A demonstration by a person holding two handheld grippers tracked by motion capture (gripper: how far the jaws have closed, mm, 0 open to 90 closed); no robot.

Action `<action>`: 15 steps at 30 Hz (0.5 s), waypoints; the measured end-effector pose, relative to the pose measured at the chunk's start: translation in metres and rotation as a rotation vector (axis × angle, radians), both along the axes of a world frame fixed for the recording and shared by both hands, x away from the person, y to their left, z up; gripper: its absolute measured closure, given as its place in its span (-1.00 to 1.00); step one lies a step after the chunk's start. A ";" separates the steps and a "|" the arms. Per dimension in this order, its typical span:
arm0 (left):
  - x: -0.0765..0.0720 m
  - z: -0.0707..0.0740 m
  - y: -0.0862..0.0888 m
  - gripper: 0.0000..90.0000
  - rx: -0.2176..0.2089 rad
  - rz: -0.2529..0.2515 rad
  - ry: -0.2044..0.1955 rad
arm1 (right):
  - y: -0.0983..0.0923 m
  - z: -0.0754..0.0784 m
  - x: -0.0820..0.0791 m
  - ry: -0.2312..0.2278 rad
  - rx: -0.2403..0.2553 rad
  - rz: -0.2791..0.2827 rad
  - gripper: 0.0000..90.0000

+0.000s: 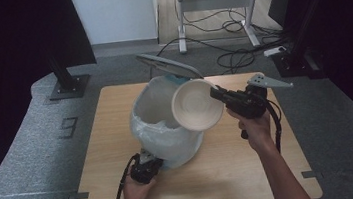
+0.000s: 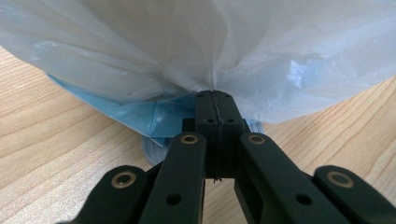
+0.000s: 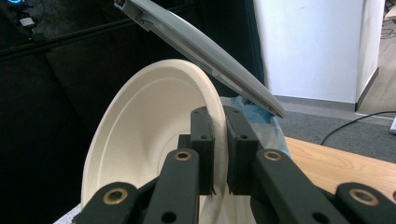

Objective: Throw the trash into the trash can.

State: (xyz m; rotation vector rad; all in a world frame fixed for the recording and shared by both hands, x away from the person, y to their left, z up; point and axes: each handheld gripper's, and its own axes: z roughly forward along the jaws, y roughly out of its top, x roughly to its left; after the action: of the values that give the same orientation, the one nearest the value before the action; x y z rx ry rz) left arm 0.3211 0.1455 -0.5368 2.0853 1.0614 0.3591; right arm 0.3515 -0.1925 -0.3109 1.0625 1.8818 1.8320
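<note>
Right, one bin (image 1: 165, 126) on the table (image 1: 253, 171), one white liner bag (image 2: 196, 46) draped over it, one grey lid (image 1: 168, 65) standing open at the far side, and one pale bowl (image 1: 196, 105) up in the air. Two tools in play. Left tool (image 1: 147, 166) sits at the near foot of the bin, jaws pressed right together with a pinch of the bag's plastic caught between them; the left gripper view shows the film gathering into that closed tip (image 2: 215, 95), blue bin wall just behind it. Right tool (image 1: 216, 95) comes in from the right, jaws clamped on the bowl's rim, one pad (image 3: 203, 140) inside the bowl and one outside. Bowl is tipped on edge, its hollow facing the near side, hanging over the right part of the bin's mouth, just under the raised lid. Bin stands near the table's middle, with bare wood to left, right and near; the far edge is close behind the lid.
</note>
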 end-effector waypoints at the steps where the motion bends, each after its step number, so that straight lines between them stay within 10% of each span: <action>1: 0.000 0.000 0.000 1.00 0.000 0.000 -0.001 | 0.001 0.000 0.001 0.000 -0.001 0.002 0.84; 15: 0.000 0.000 0.000 1.00 -0.001 -0.001 0.000 | 0.017 0.003 0.009 0.003 -0.007 0.012 0.84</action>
State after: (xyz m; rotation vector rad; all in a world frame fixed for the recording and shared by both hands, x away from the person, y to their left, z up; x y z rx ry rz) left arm 0.3212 0.1456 -0.5369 2.0853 1.0601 0.3582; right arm 0.3607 -0.1756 -0.3076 1.0546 1.8993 1.8301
